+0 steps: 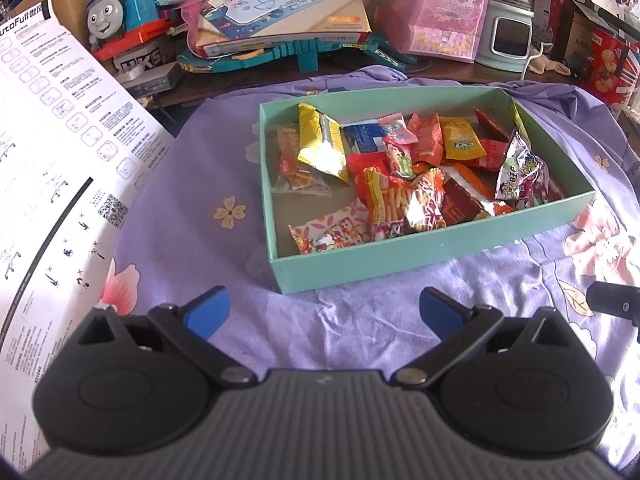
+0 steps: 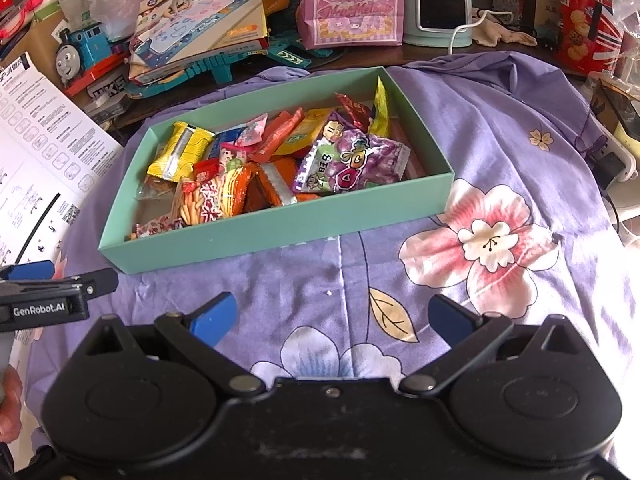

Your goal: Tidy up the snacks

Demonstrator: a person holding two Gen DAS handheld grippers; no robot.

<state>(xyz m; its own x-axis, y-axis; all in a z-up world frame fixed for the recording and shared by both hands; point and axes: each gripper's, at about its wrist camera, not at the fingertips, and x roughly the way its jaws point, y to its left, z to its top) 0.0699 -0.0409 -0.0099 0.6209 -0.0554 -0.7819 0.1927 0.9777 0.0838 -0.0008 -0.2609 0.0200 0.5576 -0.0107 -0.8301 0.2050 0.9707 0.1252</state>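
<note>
A teal cardboard box point(image 1: 432, 246) sits on a purple flowered cloth and holds several snack packets: a yellow packet point(image 1: 322, 142), a purple grape-candy bag point(image 1: 522, 174), and orange and red packets. The box also shows in the right wrist view point(image 2: 280, 232), with the purple bag point(image 2: 360, 164) near its right end. My left gripper point(image 1: 324, 312) is open and empty, just in front of the box's near wall. My right gripper point(image 2: 332, 320) is open and empty over the cloth in front of the box. The left gripper's side shows in the right wrist view point(image 2: 52, 284).
A large white printed sheet point(image 1: 60, 152) lies at the left. Behind the box is clutter: a blue toy train point(image 1: 120, 12), a play-mat box point(image 1: 280, 0), a pink gift bag point(image 2: 352, 0), a pale green appliance point(image 2: 440, 12) and red biscuit boxes point(image 2: 580, 28).
</note>
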